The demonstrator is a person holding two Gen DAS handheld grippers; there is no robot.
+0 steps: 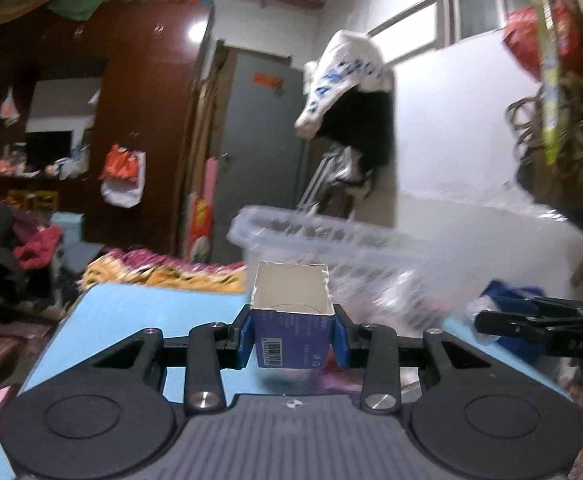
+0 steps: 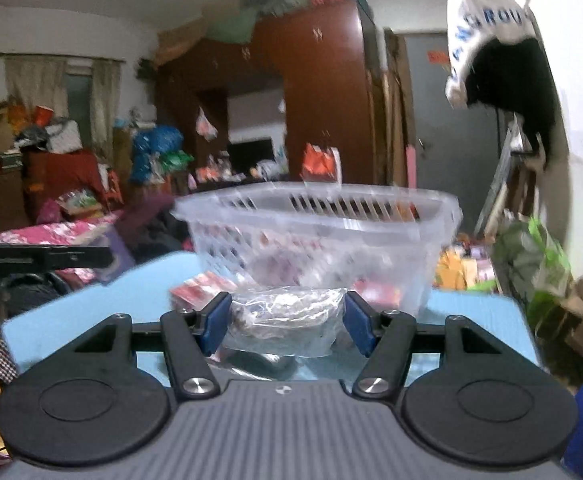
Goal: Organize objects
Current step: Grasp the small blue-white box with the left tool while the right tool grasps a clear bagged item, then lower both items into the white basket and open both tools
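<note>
My left gripper (image 1: 293,336) is shut on a small blue carton (image 1: 291,328) with its torn top open, held above the light blue table (image 1: 139,320). A clear slatted plastic basket (image 1: 319,236) stands just beyond it, to the right. In the right wrist view my right gripper (image 2: 285,320) is shut on a clear plastic bag (image 2: 283,320) holding brownish contents, lifted a little over the table (image 2: 475,320). The same basket (image 2: 315,232) stands straight ahead, with red packets (image 2: 195,292) beside and inside it. The right gripper (image 1: 487,322) shows at the right edge of the left view.
A patterned bed cover (image 1: 163,272) lies past the table's far edge. A dark wooden wardrobe (image 1: 143,120) and a grey door (image 1: 259,152) stand behind. Bags hang at the right (image 1: 563,120). A green bag in a cardboard box (image 2: 543,276) sits by the table's right side.
</note>
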